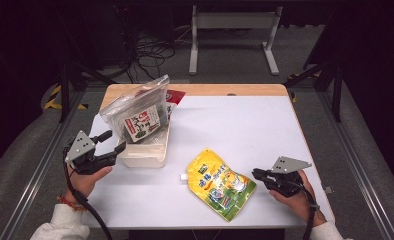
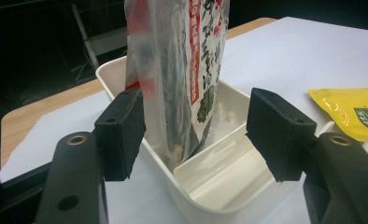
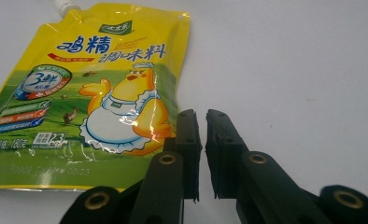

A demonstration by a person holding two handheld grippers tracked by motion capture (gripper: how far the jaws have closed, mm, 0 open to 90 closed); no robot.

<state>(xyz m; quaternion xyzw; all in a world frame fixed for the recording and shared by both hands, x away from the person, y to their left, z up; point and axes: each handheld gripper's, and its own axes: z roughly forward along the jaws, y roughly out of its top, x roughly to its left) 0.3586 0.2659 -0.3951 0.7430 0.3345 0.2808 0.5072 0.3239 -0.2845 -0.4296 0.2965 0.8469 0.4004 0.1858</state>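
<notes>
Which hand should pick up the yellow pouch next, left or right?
Right, probably. The right tool sits shut just beside the yellow pouch, jaws pointed along its edge. The left tool is open over at the white tub holding the clear bag, farther away.

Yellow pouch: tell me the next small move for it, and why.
Probably open the right gripper and ease it onto the yellow pouch's near edge: its jaws are shut beside the pouch, holding nothing, while the left gripper stands open by the white bin.
</notes>
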